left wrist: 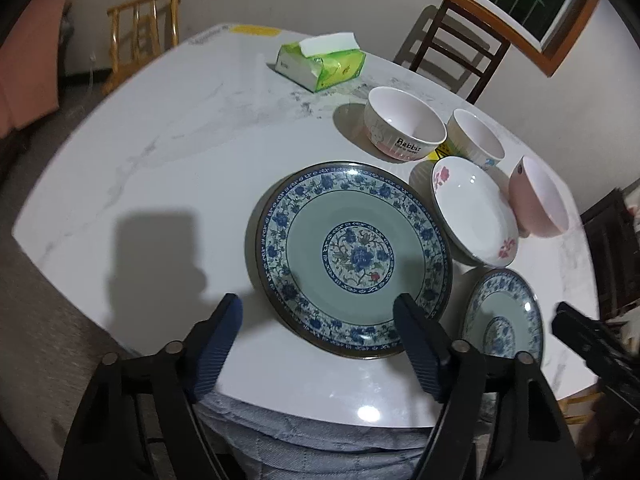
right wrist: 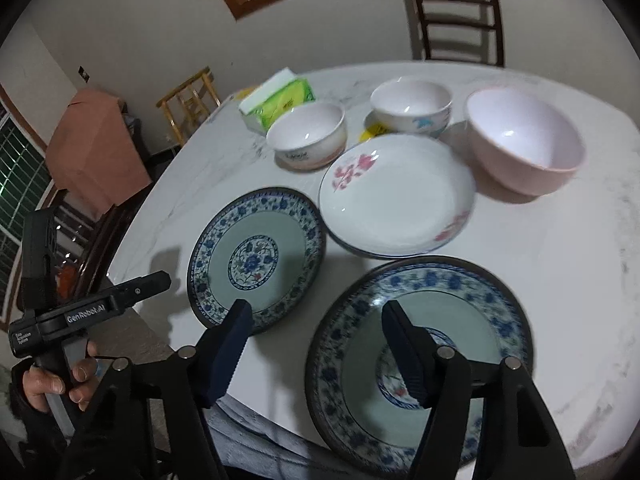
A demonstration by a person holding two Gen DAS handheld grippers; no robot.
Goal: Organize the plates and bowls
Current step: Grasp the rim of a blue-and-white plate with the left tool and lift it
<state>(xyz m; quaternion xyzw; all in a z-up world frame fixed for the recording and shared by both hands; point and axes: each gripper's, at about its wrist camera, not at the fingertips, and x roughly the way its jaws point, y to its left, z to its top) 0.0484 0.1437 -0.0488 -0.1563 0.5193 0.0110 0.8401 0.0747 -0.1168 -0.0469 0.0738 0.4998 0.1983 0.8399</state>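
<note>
A large blue-and-green floral plate (left wrist: 352, 260) lies in the middle of the white marble table (left wrist: 160, 160). To its right sits a small matching plate (left wrist: 504, 316) (right wrist: 420, 360). Behind them are a white plate with pink flowers (left wrist: 474, 216), a pink bowl (left wrist: 540, 200), a "Rabbit" bowl (left wrist: 404, 124) and another white bowl (left wrist: 476, 140). My left gripper (left wrist: 320, 328) hangs open at the large plate's near rim, one finger over the rim and the other over bare table. My right gripper (right wrist: 320, 340) is open above the small plate's left edge and holds nothing.
A green tissue box (left wrist: 320, 64) lies at the back of the table. A dark wooden chair (left wrist: 452, 56) and a yellow chair (left wrist: 140, 28) stand behind it. A person's hand (right wrist: 60, 384) holds the left gripper's handle. The table's edge runs just below both grippers.
</note>
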